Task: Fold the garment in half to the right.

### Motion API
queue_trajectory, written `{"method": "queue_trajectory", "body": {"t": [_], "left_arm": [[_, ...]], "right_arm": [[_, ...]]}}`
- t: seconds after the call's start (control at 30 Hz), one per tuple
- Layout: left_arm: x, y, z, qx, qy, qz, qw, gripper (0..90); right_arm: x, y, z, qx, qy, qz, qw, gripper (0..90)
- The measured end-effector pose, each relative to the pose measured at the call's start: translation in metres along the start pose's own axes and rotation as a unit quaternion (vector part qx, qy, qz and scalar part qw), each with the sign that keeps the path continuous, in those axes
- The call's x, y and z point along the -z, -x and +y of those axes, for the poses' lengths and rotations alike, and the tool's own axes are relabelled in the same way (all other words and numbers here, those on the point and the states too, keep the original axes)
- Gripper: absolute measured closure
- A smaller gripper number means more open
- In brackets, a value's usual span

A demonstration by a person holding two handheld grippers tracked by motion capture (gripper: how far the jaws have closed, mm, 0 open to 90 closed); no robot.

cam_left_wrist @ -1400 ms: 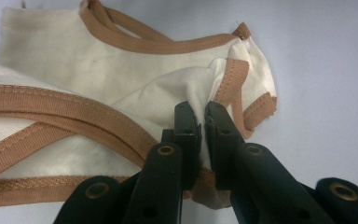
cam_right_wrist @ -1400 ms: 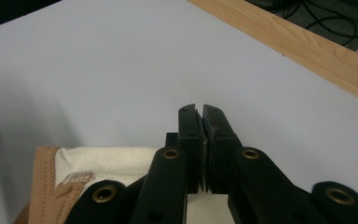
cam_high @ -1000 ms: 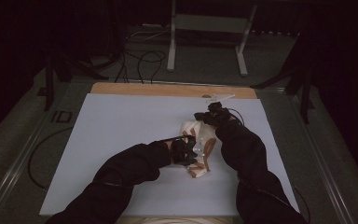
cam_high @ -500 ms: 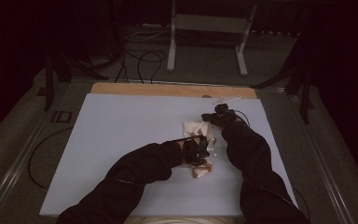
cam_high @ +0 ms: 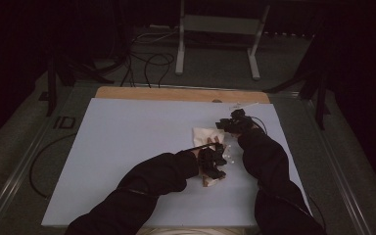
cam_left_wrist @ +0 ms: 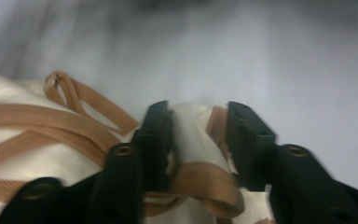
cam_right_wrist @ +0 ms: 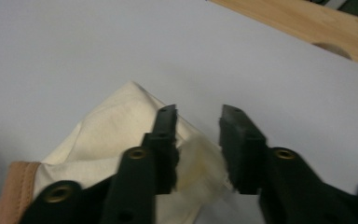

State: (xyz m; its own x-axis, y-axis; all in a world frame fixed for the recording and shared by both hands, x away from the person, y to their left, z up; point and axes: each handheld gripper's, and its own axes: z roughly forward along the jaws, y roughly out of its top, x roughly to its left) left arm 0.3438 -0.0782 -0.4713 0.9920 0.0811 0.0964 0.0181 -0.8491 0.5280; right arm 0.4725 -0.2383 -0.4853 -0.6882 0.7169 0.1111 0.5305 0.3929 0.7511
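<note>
Resting on the pale worktop (cam_high: 127,147), a cream cloth bag (cam_high: 206,134) with tan straps (cam_left_wrist: 51,121) lies crumpled between the two pairs of tongs. The left tongs (cam_high: 214,164) sit over its near end, and in the left gripper view their jaws have just been opening: they stand apart, with a fold of cream cloth and a loop of tan strap between them, the cloth against the left jaw and a gap by the right one. The right tongs (cam_high: 227,125) hover at the bag's far corner. In the right gripper view their jaws have likewise just been opening and stand spread, the bag's corner (cam_right_wrist: 191,158) lying loose between them, touching the left jaw and clear of the right. Beyond them runs the worktop's wooden edge (cam_right_wrist: 307,23).
</note>
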Motion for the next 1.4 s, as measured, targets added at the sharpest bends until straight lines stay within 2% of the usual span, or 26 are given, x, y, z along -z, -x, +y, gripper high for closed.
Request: {"method": "queue_trajectory", "body": {"t": [0.03,0.13,0.27,0.3,0.33,0.4,0.43,0.53,0.6,0.67,0.77,0.8,0.83,0.93,1.0,1.03,1.1,1.17,1.2,1.23,1.27,1.33,1.4], "left_arm": [[0.003,0.001,0.000,0.001,0.007,0.003,1.0000,52.5],[0.017,0.001,0.000,0.006,0.025,0.010,0.9996,42.1],[0.035,-0.001,-0.004,0.021,0.043,0.015,0.9987,27.9],[0.035,-0.001,-0.004,0.021,0.043,0.015,0.9987,24.2],[0.044,-0.002,-0.007,0.034,0.055,0.019,0.9978,20.7],[0.048,-0.004,-0.010,0.037,0.058,0.012,0.9975,12.6],[0.055,-0.006,-0.016,0.041,0.064,0.012,0.9970,9.2],[0.063,-0.009,-0.025,0.056,0.066,0.009,0.9962,1.6],[0.066,-0.009,-0.029,0.063,0.071,0.008,0.9954,0.3],[0.073,-0.007,-0.043,0.081,0.079,0.017,0.9935,0.3],[0.080,-0.002,-0.059,0.089,0.078,0.033,0.9924,0.3],[0.080,-0.002,-0.059,0.089,0.078,0.033,0.9924,0.3],[0.084,0.001,-0.071,0.098,0.081,0.043,0.9910,0.3],[0.091,0.006,-0.089,0.116,0.086,0.056,0.9880,0.3],[0.093,0.007,-0.094,0.120,0.086,0.060,0.9872,0.3],[0.098,0.010,-0.106,0.128,0.084,0.066,0.9860,0.3],[0.101,0.012,-0.117,0.139,0.088,0.071,0.9838,0.3],[0.105,0.014,-0.129,0.151,0.092,0.075,0.9813,0.3],[0.105,0.014,-0.129,0.151,0.092,0.075,0.9813,0.3],[0.107,0.017,-0.139,0.165,0.097,0.076,0.9786,0.3],[0.107,0.017,-0.139,0.165,0.097,0.076,0.9786,0.3],[0.108,0.019,-0.151,0.180,0.102,0.076,0.9754,0.3],[0.109,0.019,-0.154,0.184,0.103,0.076,0.9745,0.3]], "right_arm": [[0.001,0.001,0.000,-0.001,-0.001,0.001,1.0000,54.9],[0.007,0.002,0.002,-0.006,0.001,0.000,1.0000,46.1],[0.013,0.001,0.005,-0.013,0.004,0.000,0.9999,39.1],[0.014,0.001,0.006,-0.010,0.004,0.000,0.9999,36.7],[0.015,0.000,0.007,-0.011,0.004,-0.002,0.9999,34.9],[0.016,-0.001,0.007,-0.011,0.003,-0.003,0.9999,34.6],[0.018,-0.003,0.009,-0.012,0.001,0.004,0.9999,29.7],[0.019,-0.006,0.010,-0.011,-0.004,0.004,0.9999,25.9],[0.020,-0.007,0.010,-0.011,-0.006,0.004,0.9999,26.2],[0.021,-0.012,0.010,-0.011,-0.012,0.009,0.9998,29.6],[0.024,-0.018,0.009,-0.011,-0.014,0.008,0.9998,31.7],[0.026,-0.020,0.009,-0.011,-0.012,0.011,0.9998,32.7],[0.027,-0.023,0.008,-0.014,-0.012,0.013,0.9998,33.6],[0.030,-0.032,0.003,-0.012,-0.017,0.019,0.9996,33.4],[0.031,-0.040,-0.001,0.000,-0.026,0.017,0.9995,33.1],[0.031,-0.042,-0.004,0.005,-0.030,0.016,0.9994,33.2],[0.033,-0.047,-0.008,0.011,-0.037,0.006,0.9992,33.2],[0.035,-0.048,-0.013,0.010,-0.044,-0.008,0.9990,32.8],[0.035,-0.048,-0.013,0.010,-0.044,-0.008,0.9990,32.8],[0.038,-0.046,-0.017,-0.004,-0.045,-0.018,0.9988,31.8],[0.039,-0.045,-0.018,-0.011,-0.050,-0.020,0.9985,32.1],[0.037,-0.043,-0.020,-0.012,-0.063,-0.021,0.9977,38.5],[0.036,-0.043,-0.021,-0.015,-0.068,-0.019,0.9974,40.9]]}}
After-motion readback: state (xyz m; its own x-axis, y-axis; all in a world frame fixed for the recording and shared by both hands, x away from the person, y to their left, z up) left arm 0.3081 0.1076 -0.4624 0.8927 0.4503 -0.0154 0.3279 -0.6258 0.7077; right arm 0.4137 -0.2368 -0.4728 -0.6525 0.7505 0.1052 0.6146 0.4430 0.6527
